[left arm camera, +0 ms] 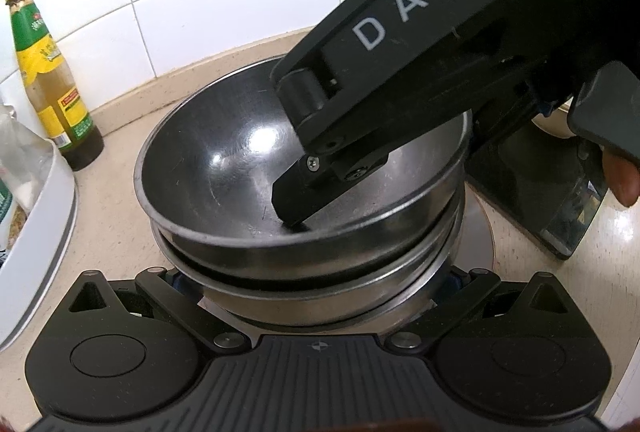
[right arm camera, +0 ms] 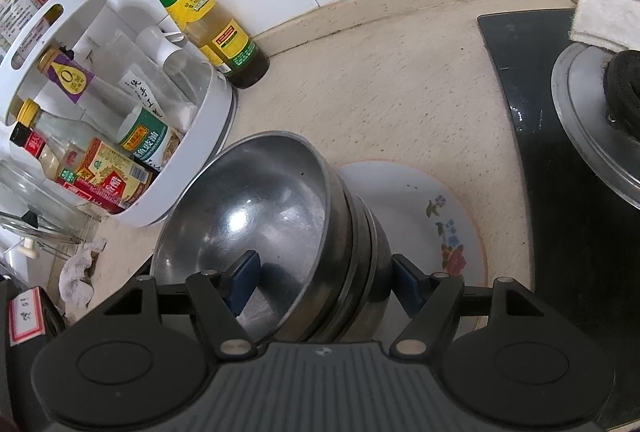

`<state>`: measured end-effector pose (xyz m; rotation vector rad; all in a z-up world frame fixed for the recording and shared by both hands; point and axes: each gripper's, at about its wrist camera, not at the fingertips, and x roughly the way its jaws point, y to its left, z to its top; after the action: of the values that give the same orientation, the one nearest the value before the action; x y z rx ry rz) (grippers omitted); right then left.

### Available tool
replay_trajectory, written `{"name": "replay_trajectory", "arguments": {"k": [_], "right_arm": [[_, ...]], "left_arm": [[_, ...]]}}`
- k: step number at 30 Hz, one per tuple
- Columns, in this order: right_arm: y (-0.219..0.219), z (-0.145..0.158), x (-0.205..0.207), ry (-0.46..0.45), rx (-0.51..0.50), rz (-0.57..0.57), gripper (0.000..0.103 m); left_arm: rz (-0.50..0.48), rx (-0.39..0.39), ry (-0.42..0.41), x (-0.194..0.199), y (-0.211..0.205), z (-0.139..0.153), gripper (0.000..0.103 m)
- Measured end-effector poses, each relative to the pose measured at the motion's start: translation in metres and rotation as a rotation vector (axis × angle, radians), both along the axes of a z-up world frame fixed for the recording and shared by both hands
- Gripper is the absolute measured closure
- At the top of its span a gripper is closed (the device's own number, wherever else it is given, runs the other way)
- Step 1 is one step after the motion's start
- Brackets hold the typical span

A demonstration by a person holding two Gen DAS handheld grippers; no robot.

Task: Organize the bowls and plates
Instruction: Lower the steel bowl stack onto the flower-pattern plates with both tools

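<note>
Steel bowls (right arm camera: 260, 232) sit nested, top one tilted, on the floral plate (right arm camera: 440, 216) on the beige counter (right arm camera: 380, 91), so stacking looks nearly finished, with only seating the top bowl level left. Right gripper (right arm camera: 320, 284) is spread wide, one pad inside the top bowl and one outside the stack, seemingly clamping nothing. Left wrist view shows left gripper (left arm camera: 316, 284) open around the stack's base; only the right view reveals the condiment rack (right arm camera: 208, 111) and stove (right arm camera: 560, 191).
</note>
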<state>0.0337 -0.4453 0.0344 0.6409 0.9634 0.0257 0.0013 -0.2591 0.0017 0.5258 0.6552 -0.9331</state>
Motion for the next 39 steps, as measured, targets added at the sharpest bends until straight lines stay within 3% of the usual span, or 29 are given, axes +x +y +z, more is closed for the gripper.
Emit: {"name": "replay_trajectory", "arguments": {"k": [31, 39], "right_arm": [[0.012, 0.007, -0.016, -0.011, -0.091, 0.040, 0.035], [0.021, 0.012, -0.014, -0.006, -0.154, 0.063, 0.035]], "left_arm": [[-0.015, 0.005, -0.026, 0.002, 0.003, -0.001, 0.000], [-0.002, 0.008, -0.029, 0.008, 0.006, -0.001, 0.000]]}}
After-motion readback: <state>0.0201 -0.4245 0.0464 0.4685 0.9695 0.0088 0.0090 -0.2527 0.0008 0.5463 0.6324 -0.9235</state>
